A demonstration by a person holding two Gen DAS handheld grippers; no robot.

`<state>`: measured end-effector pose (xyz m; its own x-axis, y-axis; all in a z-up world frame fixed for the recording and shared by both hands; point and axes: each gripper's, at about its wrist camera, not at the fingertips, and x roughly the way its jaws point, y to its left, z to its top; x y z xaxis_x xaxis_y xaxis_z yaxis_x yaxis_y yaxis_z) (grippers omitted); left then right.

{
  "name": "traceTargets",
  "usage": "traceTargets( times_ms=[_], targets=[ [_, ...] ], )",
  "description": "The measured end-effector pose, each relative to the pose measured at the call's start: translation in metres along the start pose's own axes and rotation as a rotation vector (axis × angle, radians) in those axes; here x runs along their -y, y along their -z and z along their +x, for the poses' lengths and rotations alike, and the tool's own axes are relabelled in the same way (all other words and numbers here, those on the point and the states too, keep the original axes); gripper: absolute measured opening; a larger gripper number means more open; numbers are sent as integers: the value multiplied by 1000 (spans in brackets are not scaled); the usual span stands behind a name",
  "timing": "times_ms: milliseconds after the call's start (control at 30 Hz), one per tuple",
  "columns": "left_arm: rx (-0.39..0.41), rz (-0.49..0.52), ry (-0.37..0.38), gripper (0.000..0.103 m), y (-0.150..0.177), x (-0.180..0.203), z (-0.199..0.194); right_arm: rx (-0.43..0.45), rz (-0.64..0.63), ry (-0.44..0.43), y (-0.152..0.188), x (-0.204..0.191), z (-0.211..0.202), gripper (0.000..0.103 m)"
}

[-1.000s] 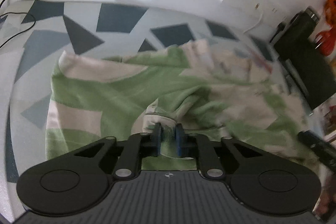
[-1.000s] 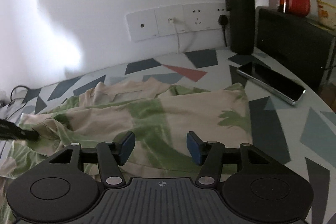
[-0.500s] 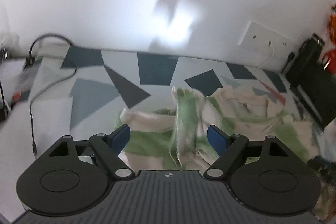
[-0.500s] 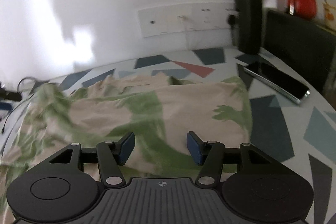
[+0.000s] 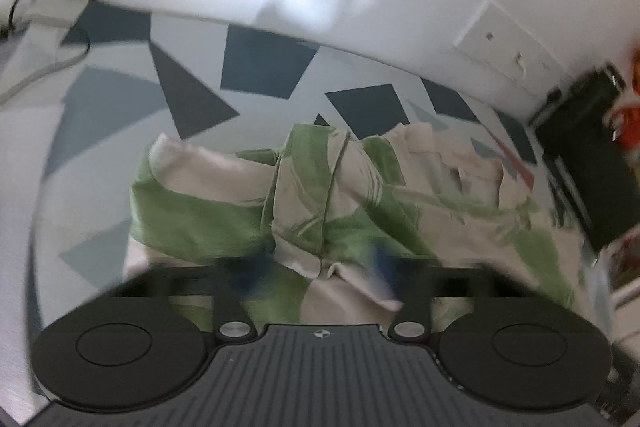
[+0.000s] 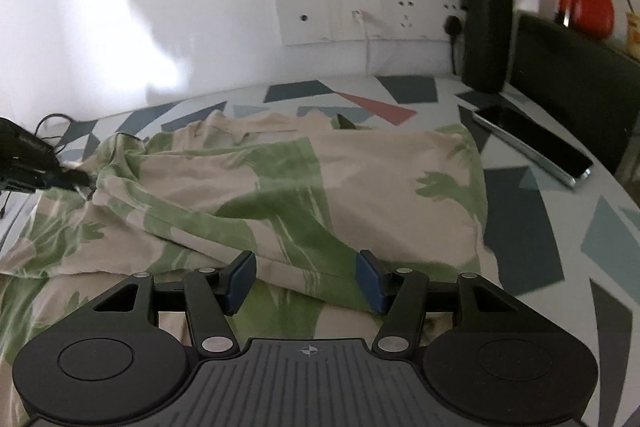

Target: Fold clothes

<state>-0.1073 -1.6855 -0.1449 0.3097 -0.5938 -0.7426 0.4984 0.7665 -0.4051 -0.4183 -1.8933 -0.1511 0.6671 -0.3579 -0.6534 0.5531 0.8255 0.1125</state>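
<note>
Left and right wrist views, one moment of folding. The garment (image 6: pixel 280 195), a beige shirt with broad green leaf prints, lies across the middle of the worktop (image 6: pixel 532 227), which has a pale cover with dark triangles. Its right portion lies fairly flat with one straight side edge; its left portion is bunched, with a twisted flap (image 5: pixel 316 187) thrown across the body, so I judge one fold laid but not smoothed.

My right gripper (image 6: pixel 306 281) hangs low over the near hem with its blue-padded fingers (image 6: pixel 240 281) spread apart and nothing between them; I hold it there, I judge, ready to take the near edge. My left gripper (image 5: pixel 320 273) sits at the left of the garment, over the loose flap. Its fingers are smeared by motion blur but appear spread, with cloth visible in the gap and not clamped. In the right view it shows as a dark shape (image 6: pixel 36 167) at the garment's left edge.

A phone (image 6: pixel 536 147), a dark bottle (image 6: pixel 486 19) and a red vase (image 6: pixel 588 3) stand toward the far right corner, well clear of the cloth.
</note>
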Motion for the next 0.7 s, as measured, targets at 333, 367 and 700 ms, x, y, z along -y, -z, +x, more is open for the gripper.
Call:
traceTargets(
  times_ms=[333,367,700],
  targets=[
    [63,-101,45,3,17,-19,-76,-22,17,16,-2,23,-4,25],
    [45,-114,39,3,23,-24,-77,-28,27,7,-3,26,-6,25],
    [-32,-224,13,4,44,-50,-56,-121,315,-159,8,57,-6,34]
  ],
)
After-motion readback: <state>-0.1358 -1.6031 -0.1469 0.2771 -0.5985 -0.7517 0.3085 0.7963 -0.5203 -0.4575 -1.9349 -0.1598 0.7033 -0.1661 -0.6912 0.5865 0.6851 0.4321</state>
